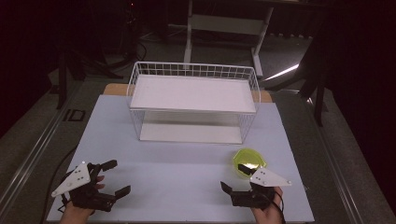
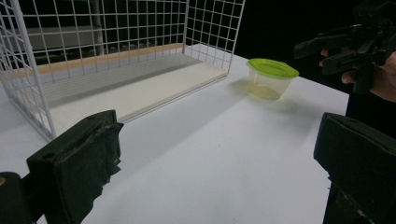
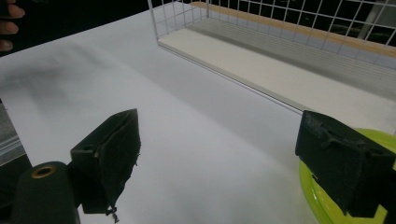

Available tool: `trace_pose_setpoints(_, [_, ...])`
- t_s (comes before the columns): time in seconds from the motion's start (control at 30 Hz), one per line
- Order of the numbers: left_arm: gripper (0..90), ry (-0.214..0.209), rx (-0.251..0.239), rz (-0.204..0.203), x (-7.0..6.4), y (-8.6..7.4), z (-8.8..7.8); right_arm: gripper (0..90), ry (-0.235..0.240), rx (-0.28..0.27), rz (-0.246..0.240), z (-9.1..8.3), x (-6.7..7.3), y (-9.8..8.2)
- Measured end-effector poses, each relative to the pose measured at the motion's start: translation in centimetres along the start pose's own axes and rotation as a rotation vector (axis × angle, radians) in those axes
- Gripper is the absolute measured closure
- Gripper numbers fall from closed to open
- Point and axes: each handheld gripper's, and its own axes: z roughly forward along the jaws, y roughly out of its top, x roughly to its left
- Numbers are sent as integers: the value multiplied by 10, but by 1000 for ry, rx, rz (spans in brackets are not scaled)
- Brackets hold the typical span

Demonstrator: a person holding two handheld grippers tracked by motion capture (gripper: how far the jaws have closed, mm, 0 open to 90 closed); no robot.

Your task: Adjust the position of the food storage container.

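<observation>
Both grippers, left [image 1: 113, 178] and right [image 1: 237, 178], gape empty near a lidded plastic tub [image 1: 249, 162]; probably light, slippery; grasp its sides.

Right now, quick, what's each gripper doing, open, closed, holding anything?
Left gripper: open, jaws wide apart, nothing between them.
Right gripper: open, holding nothing, beside the green-lidded container.

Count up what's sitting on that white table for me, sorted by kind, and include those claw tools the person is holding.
White wire rack with shelf boards: 1
Clear tub with a lime-green lid: 1
Hand-held claws, both with jaws open: 2, the left claw and the right claw
Total: 4
</observation>
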Motion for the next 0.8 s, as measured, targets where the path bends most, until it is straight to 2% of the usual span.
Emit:
trace_pose_setpoints(0.13, [14,1,-6,0,-1,0,-1,144,10,-8,-24,0,3,1])
trace_pose_setpoints(0.17, [14,-1,-10,0,-2,1,-1,146,31,-18,-49,-1,5,3])
trace_pose_setpoints(0.2, [14,-1,-10,0,-2,1,-1,159,27,-19,-68,-2,8,4])
trace_pose_setpoints(0.27, [14,-4,-10,1,-3,1,-1,163,47,-48,-110,-3,12,7])
trace_pose_setpoints(0.4, [14,-8,-8,6,-4,1,0,156,51,-47,-123,-7,22,16])
trace_pose_setpoints(0.53, [14,-7,-11,7,-4,1,1,138,73,-75,-92,-13,28,27])
trace_pose_setpoints(0.63, [14,-7,-14,1,-4,1,0,130,87,-83,-92,-17,30,34])
trace_pose_setpoints(0.67, [14,-6,-14,3,-4,1,0,133,74,-85,-97,-17,30,35])
trace_pose_setpoints(0.73, [14,-6,-14,1,-4,1,0,136,90,-83,-86,-18,27,40])
trace_pose_setpoints(0.8, [14,-8,-13,0,-4,0,1,121,99,-112,-71,-19,24,45])
